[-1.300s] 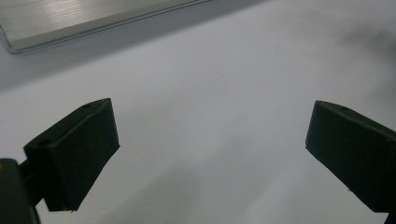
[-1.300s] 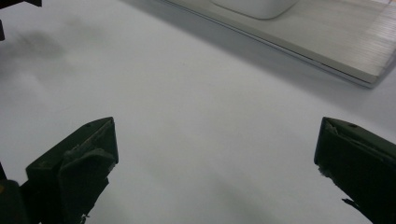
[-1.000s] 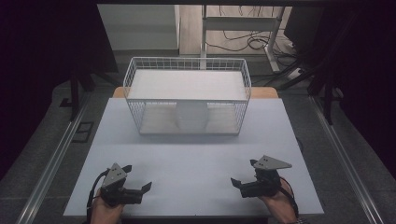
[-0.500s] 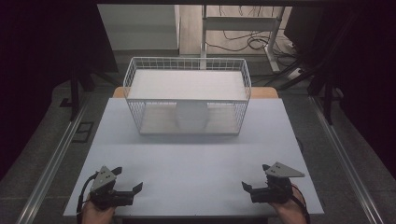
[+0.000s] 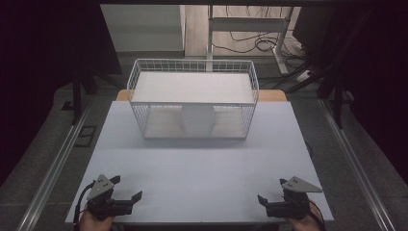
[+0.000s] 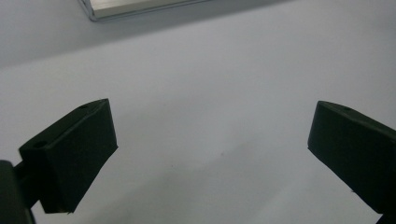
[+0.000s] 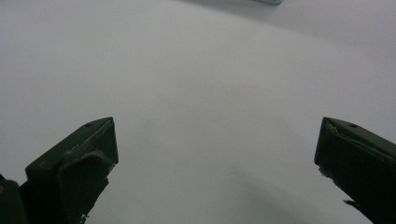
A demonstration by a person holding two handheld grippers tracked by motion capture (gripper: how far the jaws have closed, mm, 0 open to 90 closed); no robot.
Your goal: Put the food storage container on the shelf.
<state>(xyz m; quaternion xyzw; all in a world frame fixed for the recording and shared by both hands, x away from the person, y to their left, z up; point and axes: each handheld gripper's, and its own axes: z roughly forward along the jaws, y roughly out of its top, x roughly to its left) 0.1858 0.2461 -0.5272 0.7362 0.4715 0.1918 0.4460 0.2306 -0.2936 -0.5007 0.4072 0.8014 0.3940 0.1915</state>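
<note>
Both jaws spread wide: left hand-held gripper [image 5: 126, 202] and right hand-held gripper [image 5: 272, 206] sit empty at the near edge of the desk [image 5: 202, 163]. The wire basket [image 5: 193, 101] stands well apart at the far side. With nothing to carry, my read is a level, slow reach forward serves best.

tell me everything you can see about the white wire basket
The white wire basket is a rectangular box of thin metal mesh with a thicker rim, open at the top. It stands upright at the far middle of the white table, long side facing the person. A flat white panel lies across its upper part, and a pale rounded shape shows behind the front mesh. Nothing else touches it.
</note>
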